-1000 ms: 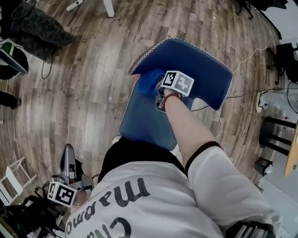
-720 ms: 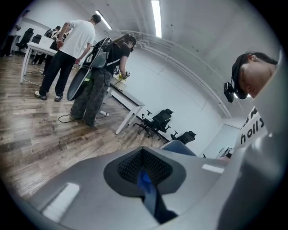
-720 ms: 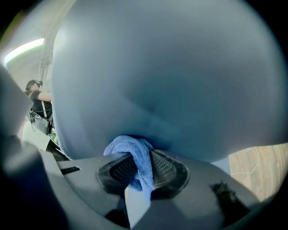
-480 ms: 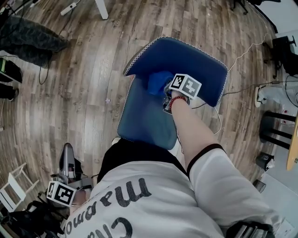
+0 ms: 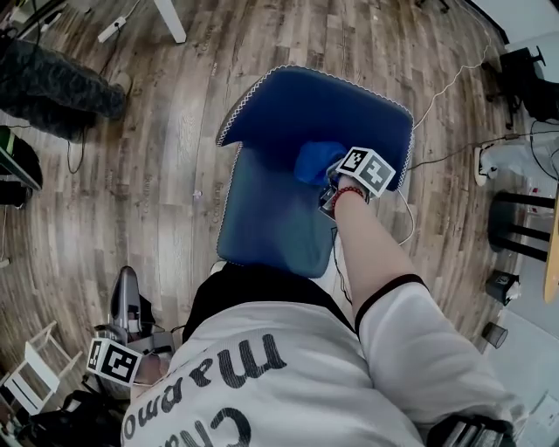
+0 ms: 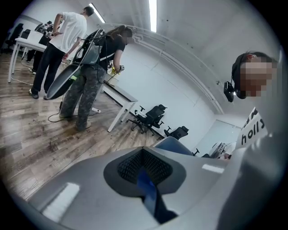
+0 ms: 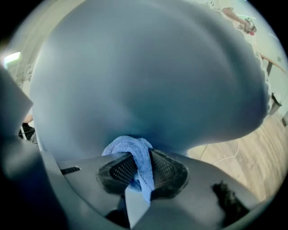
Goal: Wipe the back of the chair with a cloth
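Blue cloth [image 5: 316, 162] sits bunched against the chair back [image 5: 314, 109], near its right end; your right tool [image 5: 327, 177] is clamped on it; the chair back's long axis runs across your view; your left tool [image 5: 127, 284] hangs low at your side, jaws together, empty.

Grey-brown wooden planks cover the floor [image 5: 166, 157], catching a soft sheen of overhead light. Black tubular furniture legs [image 5: 522, 237] stand at its right edge. In the left gripper view, plain white walls [image 6: 189, 76] rise to a ceiling with a long strip light [image 6: 153, 11]. A white-legged table [image 6: 118, 114] stands near the wall, black office chairs [image 6: 150, 117] sit just beyond it, and another white table [image 6: 27, 42] stands at far left.
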`<move>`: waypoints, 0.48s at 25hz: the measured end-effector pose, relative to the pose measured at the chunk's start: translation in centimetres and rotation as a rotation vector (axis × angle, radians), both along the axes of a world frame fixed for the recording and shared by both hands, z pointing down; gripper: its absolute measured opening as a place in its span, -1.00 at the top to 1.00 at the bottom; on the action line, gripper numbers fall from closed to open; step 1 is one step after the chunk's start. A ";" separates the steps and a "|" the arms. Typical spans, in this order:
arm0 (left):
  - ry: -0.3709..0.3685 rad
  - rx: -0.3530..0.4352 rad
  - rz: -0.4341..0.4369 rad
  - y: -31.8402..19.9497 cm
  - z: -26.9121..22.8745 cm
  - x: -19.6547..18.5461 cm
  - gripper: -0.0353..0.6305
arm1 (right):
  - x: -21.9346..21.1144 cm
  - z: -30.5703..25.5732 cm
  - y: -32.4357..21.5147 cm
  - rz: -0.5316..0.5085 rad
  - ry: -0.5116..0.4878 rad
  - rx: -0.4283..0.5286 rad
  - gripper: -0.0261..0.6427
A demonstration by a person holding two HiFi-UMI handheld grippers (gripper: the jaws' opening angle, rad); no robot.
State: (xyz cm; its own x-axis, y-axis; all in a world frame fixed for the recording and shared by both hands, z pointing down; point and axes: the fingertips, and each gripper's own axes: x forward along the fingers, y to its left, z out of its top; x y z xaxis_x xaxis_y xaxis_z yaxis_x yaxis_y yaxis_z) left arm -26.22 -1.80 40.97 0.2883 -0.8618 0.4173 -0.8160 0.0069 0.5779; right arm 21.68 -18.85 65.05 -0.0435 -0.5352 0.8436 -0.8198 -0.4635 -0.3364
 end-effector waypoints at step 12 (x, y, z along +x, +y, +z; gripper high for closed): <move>0.015 0.005 0.060 -1.2 0.2 1.6 0.87 | 8.7 -0.9 6.1 0.256 0.057 0.002 0.66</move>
